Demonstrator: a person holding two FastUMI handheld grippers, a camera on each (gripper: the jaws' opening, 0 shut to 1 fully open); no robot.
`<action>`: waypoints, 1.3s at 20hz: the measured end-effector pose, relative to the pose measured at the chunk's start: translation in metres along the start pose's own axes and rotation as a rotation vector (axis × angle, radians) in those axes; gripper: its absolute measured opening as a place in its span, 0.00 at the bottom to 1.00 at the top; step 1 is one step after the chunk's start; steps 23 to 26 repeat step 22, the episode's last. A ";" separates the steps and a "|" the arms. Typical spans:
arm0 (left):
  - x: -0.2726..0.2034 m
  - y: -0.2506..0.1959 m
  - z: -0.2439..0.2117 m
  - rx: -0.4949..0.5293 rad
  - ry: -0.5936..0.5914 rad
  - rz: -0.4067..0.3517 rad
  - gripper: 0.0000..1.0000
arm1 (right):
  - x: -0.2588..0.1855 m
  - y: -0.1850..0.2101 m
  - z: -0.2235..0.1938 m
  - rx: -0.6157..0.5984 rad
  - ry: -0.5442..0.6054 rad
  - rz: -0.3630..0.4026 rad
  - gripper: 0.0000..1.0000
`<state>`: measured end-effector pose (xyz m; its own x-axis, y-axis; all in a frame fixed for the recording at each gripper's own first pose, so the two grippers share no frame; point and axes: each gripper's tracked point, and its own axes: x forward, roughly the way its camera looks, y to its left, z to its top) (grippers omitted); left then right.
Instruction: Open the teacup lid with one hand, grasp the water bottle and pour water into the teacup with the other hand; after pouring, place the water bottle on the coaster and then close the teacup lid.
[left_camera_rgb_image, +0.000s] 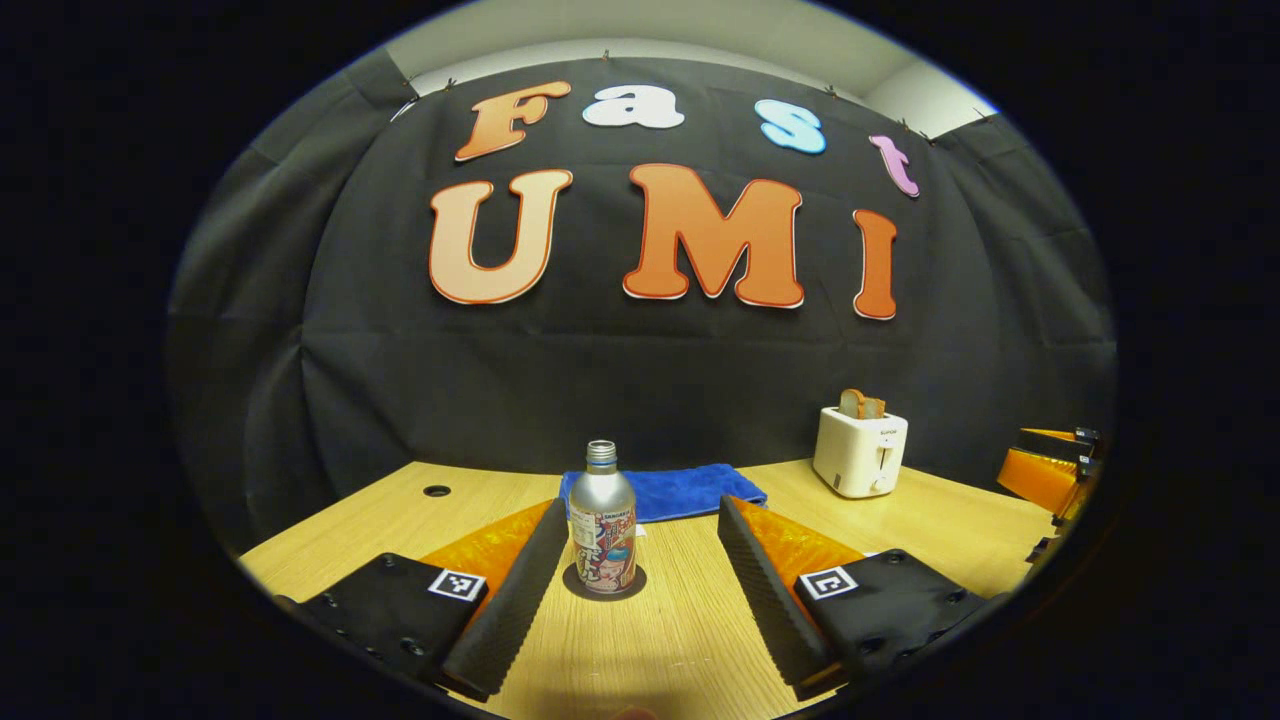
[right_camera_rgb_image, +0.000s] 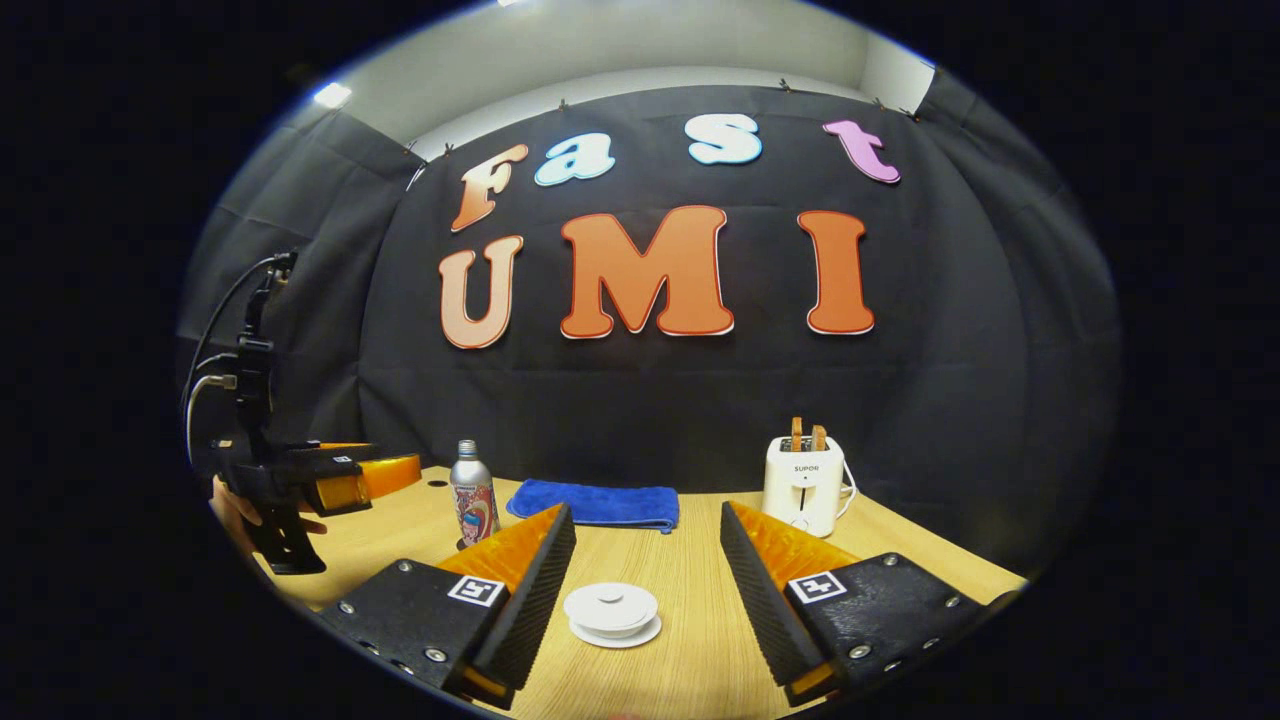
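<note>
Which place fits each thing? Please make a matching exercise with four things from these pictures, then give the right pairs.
Things:
1. bottle
2. towel
3. toaster
4. teacup

Places:
A. between the right gripper's open fingers, lid on
B. at the table's far right, bread in its slots
C. on a dark coaster
D. flat by the back wall

Pairs: 1-C, 2-D, 3-B, 4-A

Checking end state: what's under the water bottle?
The water bottle stands upright on a dark round coaster; only its rim shows around the base. The rest of the coaster is covered by the bottle.
</note>
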<state>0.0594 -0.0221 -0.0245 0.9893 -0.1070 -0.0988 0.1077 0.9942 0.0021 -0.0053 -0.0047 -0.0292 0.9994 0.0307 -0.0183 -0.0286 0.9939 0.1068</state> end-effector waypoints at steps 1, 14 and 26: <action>-0.006 0.000 0.004 0.007 -0.016 0.007 0.98 | 0.001 0.000 0.002 -0.009 -0.010 -0.004 0.88; -0.035 0.004 0.019 0.035 -0.126 0.097 0.98 | 0.020 0.012 0.002 -0.096 -0.044 -0.016 0.88; -0.037 0.011 0.011 0.021 -0.123 0.105 0.96 | 0.024 0.017 -0.003 -0.084 -0.034 -0.005 0.89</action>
